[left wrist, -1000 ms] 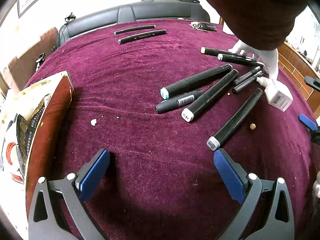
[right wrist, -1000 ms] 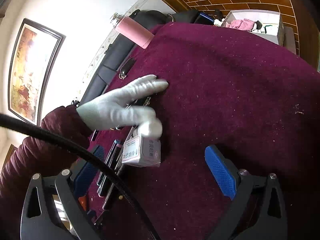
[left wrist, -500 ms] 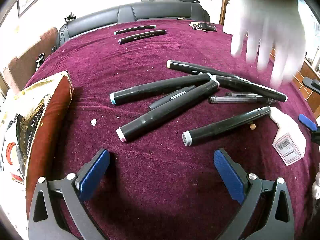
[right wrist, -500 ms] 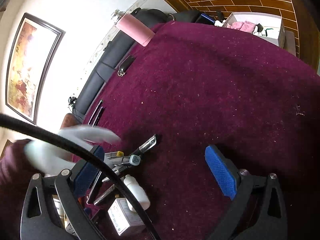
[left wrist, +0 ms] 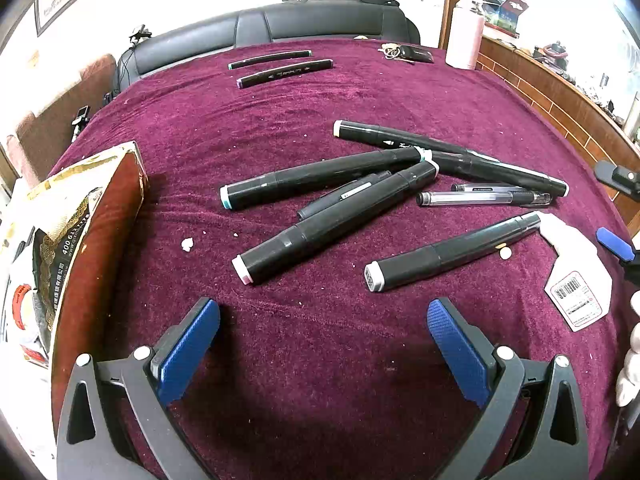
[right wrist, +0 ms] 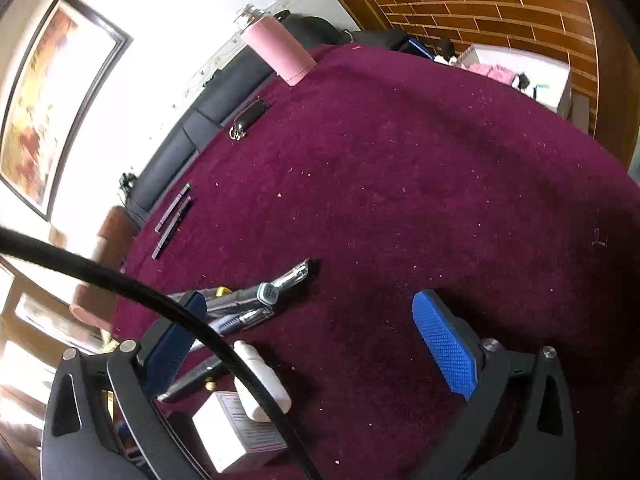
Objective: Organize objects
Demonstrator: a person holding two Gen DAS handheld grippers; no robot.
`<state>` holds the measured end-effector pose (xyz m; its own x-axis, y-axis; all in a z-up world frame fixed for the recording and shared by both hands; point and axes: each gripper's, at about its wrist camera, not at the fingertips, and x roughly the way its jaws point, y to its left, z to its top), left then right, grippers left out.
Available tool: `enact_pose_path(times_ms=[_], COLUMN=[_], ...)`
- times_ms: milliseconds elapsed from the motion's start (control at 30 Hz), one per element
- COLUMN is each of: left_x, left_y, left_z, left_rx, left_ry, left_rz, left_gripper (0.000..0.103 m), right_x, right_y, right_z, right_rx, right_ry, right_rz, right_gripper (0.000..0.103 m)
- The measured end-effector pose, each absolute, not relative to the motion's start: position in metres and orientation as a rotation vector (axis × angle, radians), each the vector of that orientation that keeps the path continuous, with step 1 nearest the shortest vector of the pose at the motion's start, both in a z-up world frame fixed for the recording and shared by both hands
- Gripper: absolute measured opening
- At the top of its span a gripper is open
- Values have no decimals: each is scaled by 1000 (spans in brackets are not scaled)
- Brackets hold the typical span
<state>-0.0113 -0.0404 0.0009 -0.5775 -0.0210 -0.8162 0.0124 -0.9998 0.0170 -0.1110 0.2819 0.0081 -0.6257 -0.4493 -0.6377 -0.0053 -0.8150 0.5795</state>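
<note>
Pink bottle [left wrist: 464, 32], keys [left wrist: 391, 51], framed painting [right wrist: 52, 108].

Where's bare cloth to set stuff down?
Free: maroon cloth in front of the left tool, and between the two far black markers and the marker pile. Crowded: the pile and white bottle at right.

Black markers [left wrist: 340, 220] and two clear pens [left wrist: 484, 198] lie loosely crossed, flat on the maroon cloth toward its right edge. A white bottle [left wrist: 576, 268] lies on its side just right of them. Two more markers [left wrist: 280, 68] lie parallel near the far edge.
</note>
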Motion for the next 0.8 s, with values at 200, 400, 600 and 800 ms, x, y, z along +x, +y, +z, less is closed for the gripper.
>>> enact_pose_path(times_ms=[200,400,600,800], left_x=[-12,-12,-11,-6], left_y=[-40,-40,-39,-39], left_z=[1,0,2,3], left_rx=[1435,1435,1470,1504], left_ry=[-14,-15,-8,-20], left_rz=[-2773,-2773,-2741,-2739], left_gripper=[102,102,102,102], right_x=[-109,-62,-17,-8], right_y=[266,245,210,205], right_z=[10,43,58,55], right_rx=[1241,1179,1111,1131], right_ry=[-646,-543,-433,-412], right_rz=[-2575,-2601,-2544,-2554], right_gripper=[103,100,100,100])
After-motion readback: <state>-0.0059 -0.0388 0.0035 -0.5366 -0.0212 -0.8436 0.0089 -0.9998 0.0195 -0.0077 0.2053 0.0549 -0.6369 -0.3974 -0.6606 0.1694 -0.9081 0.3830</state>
